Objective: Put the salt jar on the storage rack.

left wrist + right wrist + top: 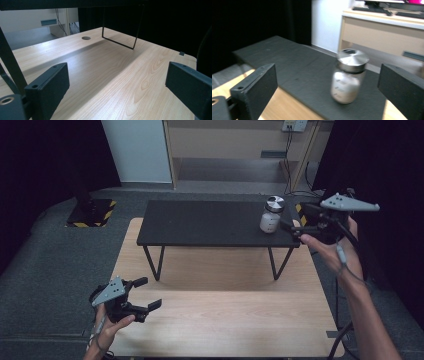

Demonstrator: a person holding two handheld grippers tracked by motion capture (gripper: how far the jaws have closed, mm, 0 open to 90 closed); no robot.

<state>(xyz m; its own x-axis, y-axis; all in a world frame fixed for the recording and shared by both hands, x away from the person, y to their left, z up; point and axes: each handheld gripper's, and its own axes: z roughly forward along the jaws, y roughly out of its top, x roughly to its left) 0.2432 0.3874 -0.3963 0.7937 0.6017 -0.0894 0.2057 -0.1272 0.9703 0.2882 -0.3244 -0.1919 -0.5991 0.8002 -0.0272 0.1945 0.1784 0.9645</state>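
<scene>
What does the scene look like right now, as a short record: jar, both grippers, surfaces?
jar: jar with a metal lid, upright on the right end of the black shelf
right gripper: right gripper open, level with the jar, just to its right, not touching
left gripper: left gripper open, nothing between the jaws, over the near left of the wooden table
black shelf: stands on thin wire legs on the wooden table
contact: none between either gripper and the jar

high view looks down from above; gripper views sit low, sharing the wooden table (pixel 220 315) with it.
</scene>
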